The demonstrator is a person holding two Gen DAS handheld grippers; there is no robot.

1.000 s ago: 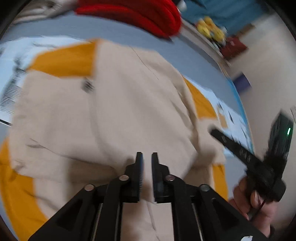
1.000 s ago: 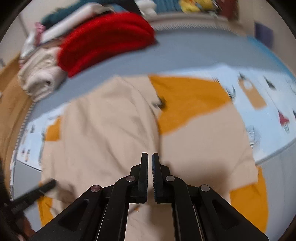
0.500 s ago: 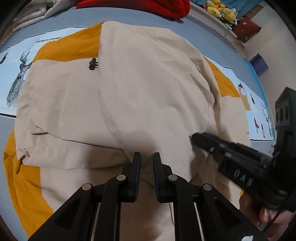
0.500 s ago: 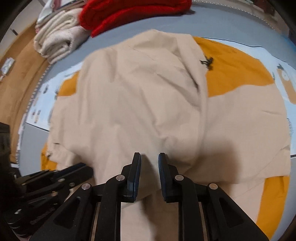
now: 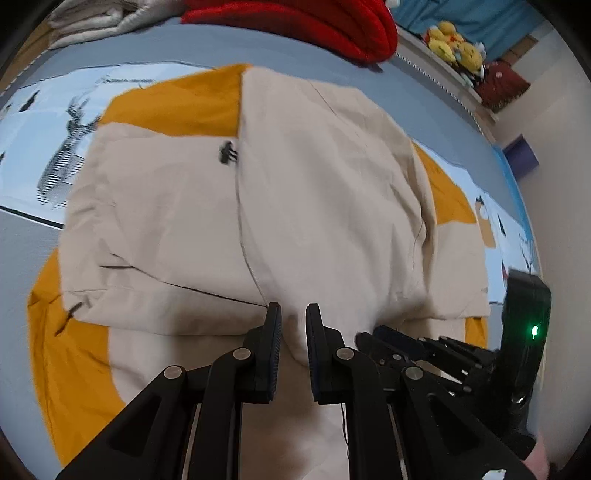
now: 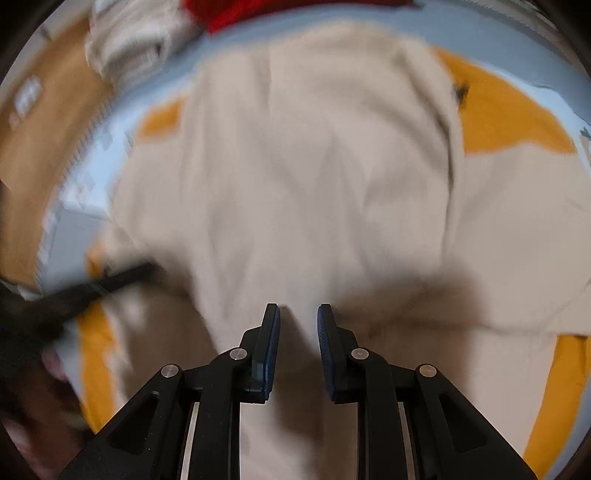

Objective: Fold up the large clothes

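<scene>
Garment (image 5: 325, 206), beige with orange panels, lies spread and partly folded on a grey bed cover (image 5: 155, 48), over a pale blue printed sheet (image 5: 44, 122). One beige layer is turned over the middle; a small black toggle (image 5: 227, 152) sits by its edge.

Left gripper (image 5: 293, 325) points steeply down at the near fold edge, jaws narrowly parted; cloth shows through the gap but the pads do not press on it.

Right gripper (image 6: 298, 326) is just above the same beige cloth in a blurred view, jaws apart with fabric beneath the gap, not pinched. It appears beside the left one at the near hem.

Red folded knit (image 5: 314, 22) and cream folded cloths (image 5: 107, 18) lie at the far edge.
</scene>
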